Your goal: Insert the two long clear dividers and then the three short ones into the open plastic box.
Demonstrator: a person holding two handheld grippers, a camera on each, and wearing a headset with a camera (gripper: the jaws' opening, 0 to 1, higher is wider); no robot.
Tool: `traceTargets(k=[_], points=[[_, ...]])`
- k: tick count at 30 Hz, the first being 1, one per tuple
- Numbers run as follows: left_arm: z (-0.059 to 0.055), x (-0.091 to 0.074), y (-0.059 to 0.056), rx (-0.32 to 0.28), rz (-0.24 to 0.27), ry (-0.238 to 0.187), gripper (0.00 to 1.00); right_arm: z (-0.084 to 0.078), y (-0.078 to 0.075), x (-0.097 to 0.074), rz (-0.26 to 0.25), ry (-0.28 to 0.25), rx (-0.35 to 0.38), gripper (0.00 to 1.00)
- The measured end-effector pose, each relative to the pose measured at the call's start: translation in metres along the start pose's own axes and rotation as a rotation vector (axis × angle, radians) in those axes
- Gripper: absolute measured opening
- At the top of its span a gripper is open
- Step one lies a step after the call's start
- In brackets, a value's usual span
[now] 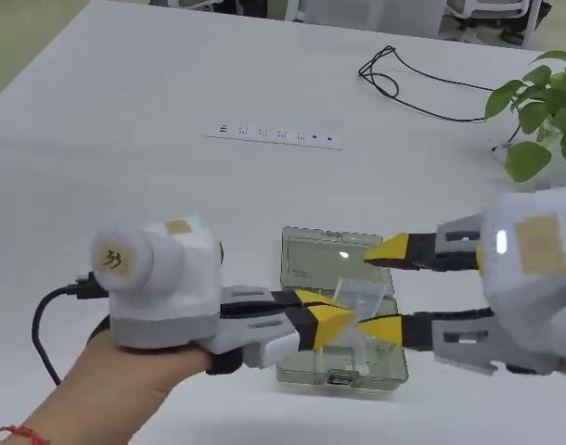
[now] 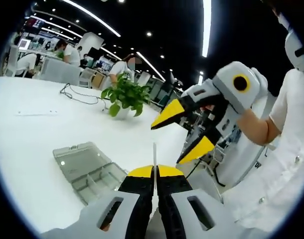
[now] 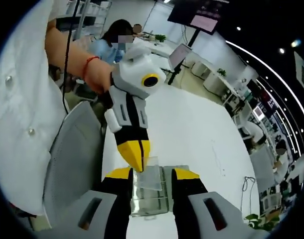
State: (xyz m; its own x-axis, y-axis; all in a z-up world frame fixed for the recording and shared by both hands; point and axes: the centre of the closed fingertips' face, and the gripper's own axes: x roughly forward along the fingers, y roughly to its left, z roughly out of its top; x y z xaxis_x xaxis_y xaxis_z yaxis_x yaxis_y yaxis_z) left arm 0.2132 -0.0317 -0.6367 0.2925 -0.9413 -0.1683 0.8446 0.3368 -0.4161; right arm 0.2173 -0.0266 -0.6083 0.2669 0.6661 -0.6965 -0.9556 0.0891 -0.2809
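Head view: a white table (image 1: pixel 172 83) carries an open plastic box (image 1: pixel 313 264), its lid laid flat behind the compartments. Above the box, the left gripper (image 1: pixel 337 317), held in a hand (image 1: pixel 144 382), is clamped on a clear divider (image 1: pixel 365 301). The left gripper view shows that sheet edge-on between the closed jaws. Facing it, the right gripper (image 1: pixel 387 287) has its jaws spread wide, one on each side of the divider. Whether they touch it cannot be told.

Glossy clear plastic box (image 1: pixel 313 252), matt white table (image 1: pixel 125 120)
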Motion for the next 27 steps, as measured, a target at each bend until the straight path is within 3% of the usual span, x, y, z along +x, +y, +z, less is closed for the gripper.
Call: traceTargets(k=[4,7,10,13,20,27], points=[[0.004,-0.005,-0.008,0.091,-0.039,-0.007,0.00,0.004,-0.003,-0.008,0.098,-0.043,0.068,0.26],[0.007,-0.007,-0.014,0.148,-0.071,-0.019,0.00,0.005,0.003,-0.010,0.187,-0.055,0.092,0.21],[0.005,-0.008,-0.020,0.208,-0.100,-0.005,0.00,0.007,0.012,-0.011,0.261,-0.059,0.107,0.17],[0.004,-0.009,-0.026,0.214,-0.126,-0.008,0.00,0.008,0.018,-0.008,0.312,-0.054,0.100,0.16],[0.004,-0.010,-0.034,0.234,-0.159,-0.017,0.00,0.004,0.031,-0.004,0.393,-0.037,0.083,0.12],[0.003,-0.010,-0.036,0.244,-0.171,-0.021,0.00,0.005,0.037,-0.004,0.434,-0.041,0.084,0.04]])
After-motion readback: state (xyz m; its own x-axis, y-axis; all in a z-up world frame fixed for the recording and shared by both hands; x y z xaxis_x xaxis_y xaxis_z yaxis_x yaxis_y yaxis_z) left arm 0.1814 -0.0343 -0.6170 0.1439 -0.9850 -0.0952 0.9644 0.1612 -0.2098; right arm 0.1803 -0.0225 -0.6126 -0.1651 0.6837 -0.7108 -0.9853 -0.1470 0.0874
